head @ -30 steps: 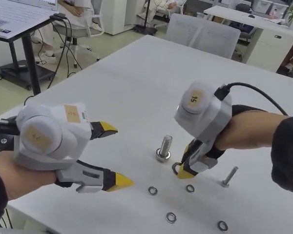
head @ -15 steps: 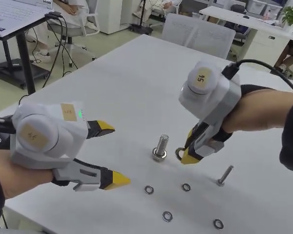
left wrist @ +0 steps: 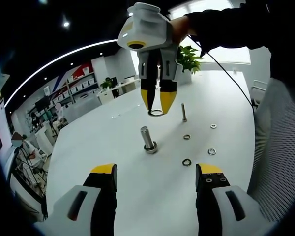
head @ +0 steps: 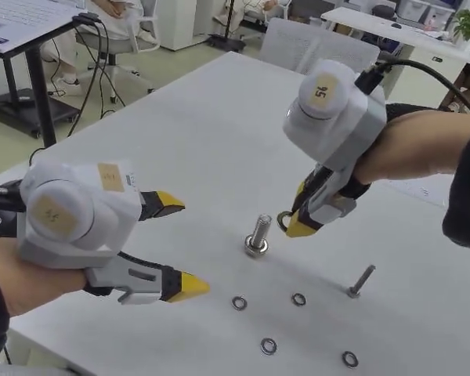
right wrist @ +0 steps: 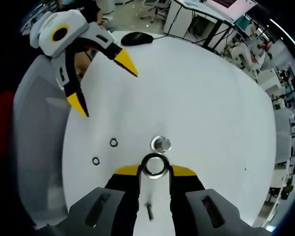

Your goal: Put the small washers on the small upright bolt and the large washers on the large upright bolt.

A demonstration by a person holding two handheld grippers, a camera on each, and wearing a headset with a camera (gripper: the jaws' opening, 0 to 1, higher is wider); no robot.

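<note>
The large upright bolt [head: 258, 235] stands mid-table, and the thin small bolt [head: 362, 280] stands to its right. My right gripper [head: 298, 223] is shut on a large washer [head: 284, 220], held in the air just right of the large bolt's top. In the right gripper view the washer [right wrist: 155, 164] hangs just short of the bolt head [right wrist: 161, 144]. Several small washers [head: 239, 302] [head: 298, 299] [head: 269, 345] lie flat on the table in front of the bolts. My left gripper [head: 180, 247] hovers open at the left, with nothing between its yellow fingertips [head: 192, 287].
The white table [head: 196, 141] has its near edge close below the washers. A grey chair [head: 321, 47] stands at the far edge. A black mouse [right wrist: 137, 38] lies on the table behind my left gripper [right wrist: 105, 87]. Desks and seated people fill the room behind.
My right gripper has lifted the large washer off the table, from beside the bolt's base up to its top. The left gripper has stayed put.
</note>
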